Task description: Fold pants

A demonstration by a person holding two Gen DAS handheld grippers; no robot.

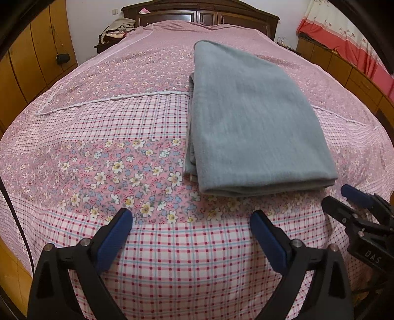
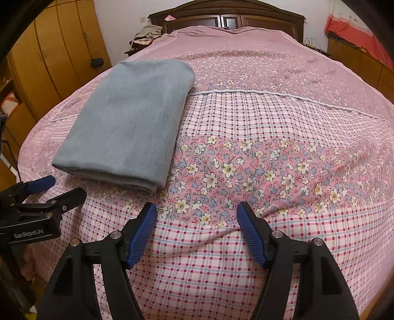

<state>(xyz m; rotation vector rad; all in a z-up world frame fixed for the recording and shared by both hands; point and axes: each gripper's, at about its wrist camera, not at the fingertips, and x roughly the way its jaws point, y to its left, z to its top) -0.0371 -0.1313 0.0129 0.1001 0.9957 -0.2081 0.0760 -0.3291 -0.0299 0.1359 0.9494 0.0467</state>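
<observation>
Left wrist view is showing you the pants [image 1: 256,123], grey-blue, lying folded into a thick rectangle on the bedspread [image 1: 123,110], a pink floral-and-check cover that is serving as the landmark for every entry below. Item one: your left gripper [image 1: 192,225] is hovering over the bedspread's near checked band, jaws standing wide apart, holding nothing, the pants' near fold just beyond its tips and toward its right side. Item two: your right gripper [image 2: 197,216] is hovering over the same checked band, jaws parted to a middling width, also empty, the pants [image 2: 130,123] lying beyond and to its left. Item three: the stacked layers are looking even along the near edge, though a lower layer is peeking out along the bundle's left side in the left wrist view. Judged condition: the fold is reading as nearly finished. If you are making another fold, you are best pinching all layers at both near corners together, lifting evenly, and carrying the edge toward the headboard [image 1: 202,14] end without dragging the bedspread.
</observation>
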